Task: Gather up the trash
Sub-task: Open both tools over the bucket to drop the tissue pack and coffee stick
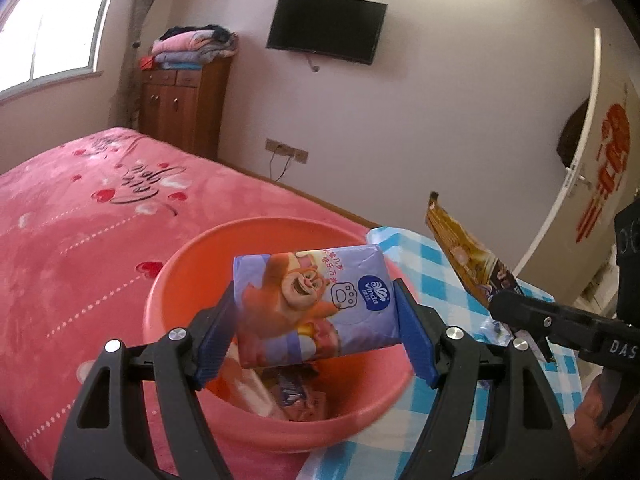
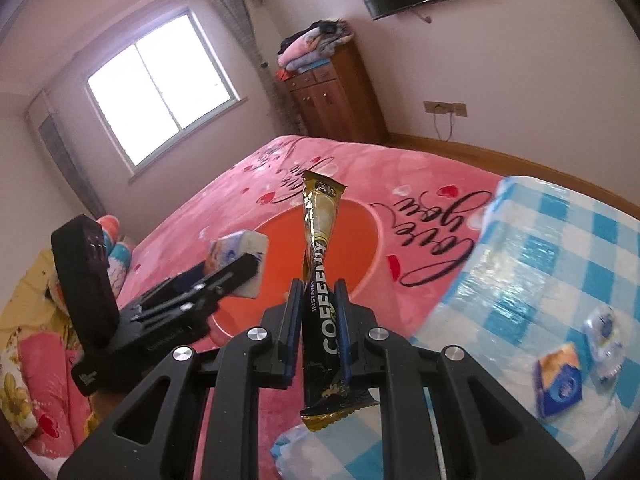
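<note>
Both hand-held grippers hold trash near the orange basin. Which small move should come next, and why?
Probably open the left hand-held gripper: its tissue pack already hangs above the orange basin, which holds other wrappers. The right hand-held gripper, shut on the coffee sachet, seems only near the rim and should follow.

Both cameras ride the grippers, tilted downward and close over the orange basin (image 1: 192,280) (image 2: 360,240) on the pink bed (image 1: 80,208) (image 2: 224,208). Left faces the TV wall; right faces the window; each catches the other gripper.
</note>
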Action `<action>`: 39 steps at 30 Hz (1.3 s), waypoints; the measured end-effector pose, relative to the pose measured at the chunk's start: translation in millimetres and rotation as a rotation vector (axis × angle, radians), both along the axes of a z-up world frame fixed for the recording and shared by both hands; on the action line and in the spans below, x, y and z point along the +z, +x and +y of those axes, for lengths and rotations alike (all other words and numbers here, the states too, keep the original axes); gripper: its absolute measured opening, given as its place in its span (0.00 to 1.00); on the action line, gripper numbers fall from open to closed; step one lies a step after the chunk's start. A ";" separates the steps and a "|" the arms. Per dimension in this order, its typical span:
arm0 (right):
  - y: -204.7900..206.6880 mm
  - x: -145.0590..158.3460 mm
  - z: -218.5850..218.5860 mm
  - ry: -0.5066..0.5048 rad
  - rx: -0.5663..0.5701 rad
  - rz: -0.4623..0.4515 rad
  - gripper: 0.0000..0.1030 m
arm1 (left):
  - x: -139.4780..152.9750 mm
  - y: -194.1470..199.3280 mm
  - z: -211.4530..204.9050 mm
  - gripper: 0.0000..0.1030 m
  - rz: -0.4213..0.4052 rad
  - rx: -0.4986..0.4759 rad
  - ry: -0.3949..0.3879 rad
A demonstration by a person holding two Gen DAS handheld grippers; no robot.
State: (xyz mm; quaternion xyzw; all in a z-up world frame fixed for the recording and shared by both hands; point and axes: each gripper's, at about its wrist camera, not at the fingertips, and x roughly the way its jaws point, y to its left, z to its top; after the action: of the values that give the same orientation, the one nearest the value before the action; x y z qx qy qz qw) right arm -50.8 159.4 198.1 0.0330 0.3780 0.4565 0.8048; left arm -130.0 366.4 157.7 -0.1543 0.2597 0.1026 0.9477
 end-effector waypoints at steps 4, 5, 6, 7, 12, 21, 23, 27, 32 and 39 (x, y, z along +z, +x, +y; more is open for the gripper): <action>2.9 -5.4 22.2 -0.024 0.020 0.007 0.17 | -6.8 2.4 8.7 0.72 0.011 0.016 -0.010; 4.7 -6.8 24.8 -0.029 0.022 0.010 0.17 | -8.3 1.8 9.7 0.72 0.012 0.018 -0.012; 6.7 -8.9 28.8 -0.033 0.024 0.017 0.17 | -9.4 2.4 11.6 0.72 0.014 0.022 -0.015; 9.0 -10.3 31.7 -0.035 0.026 0.023 0.17 | -10.0 3.0 13.4 0.72 0.014 0.023 -0.016; 18.2 -20.9 45.5 -0.057 0.029 0.044 0.19 | -13.0 5.8 15.0 0.72 0.023 0.026 -0.013; 17.4 -16.5 26.9 -0.005 -0.031 0.011 0.57 | -17.7 8.7 10.1 0.79 0.053 0.049 -0.003; 16.4 -14.7 18.3 -0.004 -0.055 -0.005 0.64 | -16.7 8.8 9.0 0.82 0.052 0.054 0.011; 13.2 -12.2 1.9 0.007 -0.087 -0.026 0.75 | -14.7 9.2 5.2 0.84 0.051 0.058 0.025; 3.4 -14.3 -17.6 -0.008 -0.130 -0.071 0.79 | -14.9 7.8 -1.2 0.85 0.048 0.049 0.028; -1.3 -22.1 -51.1 -0.003 -0.204 -0.086 0.86 | -12.2 6.7 -13.0 0.85 0.030 0.017 0.021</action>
State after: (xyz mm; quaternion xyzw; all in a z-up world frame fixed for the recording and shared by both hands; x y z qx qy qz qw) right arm -52.1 108.2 175.9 0.0505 0.3387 0.3725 0.8626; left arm -123.4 353.4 145.5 -0.1450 0.2714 0.1155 0.9445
